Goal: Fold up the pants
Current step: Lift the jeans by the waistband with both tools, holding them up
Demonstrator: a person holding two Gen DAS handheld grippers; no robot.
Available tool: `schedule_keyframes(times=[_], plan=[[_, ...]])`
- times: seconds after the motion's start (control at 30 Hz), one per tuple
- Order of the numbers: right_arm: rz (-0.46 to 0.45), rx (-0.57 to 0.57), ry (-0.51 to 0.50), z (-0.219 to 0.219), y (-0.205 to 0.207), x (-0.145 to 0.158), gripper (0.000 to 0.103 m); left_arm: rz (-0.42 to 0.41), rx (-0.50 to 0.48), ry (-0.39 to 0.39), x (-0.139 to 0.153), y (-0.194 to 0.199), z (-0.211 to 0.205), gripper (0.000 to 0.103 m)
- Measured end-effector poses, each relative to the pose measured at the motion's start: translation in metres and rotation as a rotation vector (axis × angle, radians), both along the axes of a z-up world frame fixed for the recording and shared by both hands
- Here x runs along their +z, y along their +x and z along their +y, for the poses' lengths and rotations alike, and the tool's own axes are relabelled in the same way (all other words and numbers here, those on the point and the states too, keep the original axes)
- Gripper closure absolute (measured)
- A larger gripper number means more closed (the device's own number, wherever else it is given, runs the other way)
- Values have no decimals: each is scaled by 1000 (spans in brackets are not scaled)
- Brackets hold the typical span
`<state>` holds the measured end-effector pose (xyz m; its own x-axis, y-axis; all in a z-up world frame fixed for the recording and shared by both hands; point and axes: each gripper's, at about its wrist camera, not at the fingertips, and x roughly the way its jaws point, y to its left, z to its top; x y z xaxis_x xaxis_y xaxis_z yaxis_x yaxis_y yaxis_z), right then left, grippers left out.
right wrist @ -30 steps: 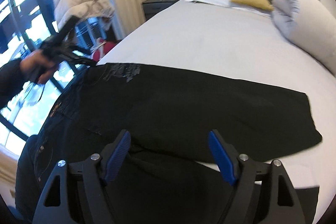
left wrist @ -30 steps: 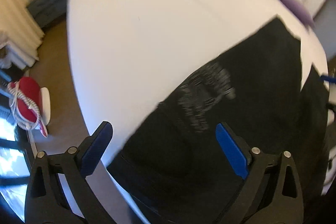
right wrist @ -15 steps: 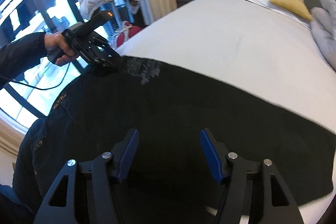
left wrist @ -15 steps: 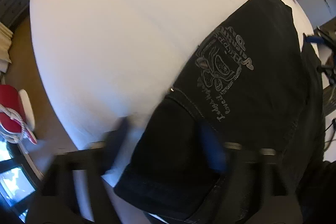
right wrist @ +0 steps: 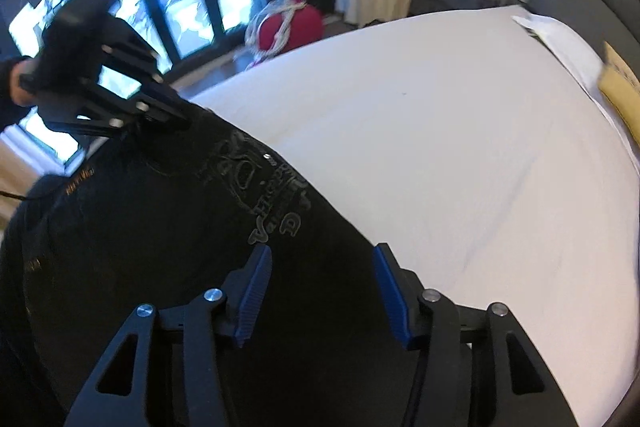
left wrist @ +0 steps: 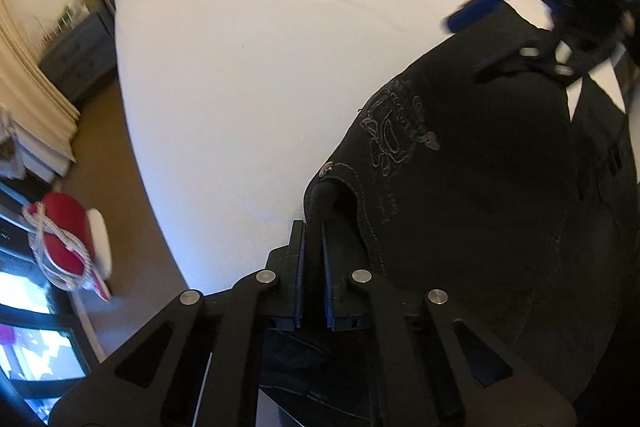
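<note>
The black pants (left wrist: 460, 195) are being spread across the white bed (left wrist: 248, 67), lower right of frame. Their waistband corner is being pinched by the closed left tool (left wrist: 312, 239), likely for folding; the right tool (right wrist: 320, 291) is being held wide open, empty, above the fabric.

black pants (left wrist: 480, 195), white bed sheet (left wrist: 248, 59)

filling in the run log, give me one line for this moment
stage: grasping | left gripper: shut on pants edge near pocket | right gripper: open over pants | pants: flat on bed
</note>
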<state>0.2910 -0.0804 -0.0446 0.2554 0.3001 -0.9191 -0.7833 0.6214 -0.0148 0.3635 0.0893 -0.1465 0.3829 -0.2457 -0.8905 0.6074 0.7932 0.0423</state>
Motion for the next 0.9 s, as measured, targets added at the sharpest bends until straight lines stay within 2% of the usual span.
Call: schedule_keyframes(times=[0.1, 0.2, 0.27, 0.3, 0.33, 0.43, 0.5, 0.6, 0.73, 0.9], plan=[[17, 24, -48, 10, 12, -12, 47, -58, -9, 1, 10, -21, 6, 97], [33, 50, -72, 16, 21, -20, 47, -101, -30, 24, 6, -9, -6, 97], [55, 58, -82, 18, 25, -25, 48, -101, -38, 17, 9, -14, 6, 97], [62, 63, -89, 20, 28, -28, 51, -103, -40, 15, 16, -36, 3, 97], [70, 66, -94, 21, 29, -31, 61, -103, -40, 10, 19, -45, 2, 97], [91, 67, -116, 26, 29, -40, 86, -102, -32, -4, 23, -47, 5, 97], [95, 67, -100, 28, 25, -40, 93, -108, -30, -9, 30, -54, 4, 97], [83, 52, -89, 25, 19, -35, 95, -113, -20, -14, 33, -59, 4, 97], [56, -21, -2, 16, 9, -17, 96, -113, 0, -37, 39, -67, 9, 98], [30, -101, 113, 11, -25, 4, 96, -100, 16, -65, 46, -91, 6, 98]])
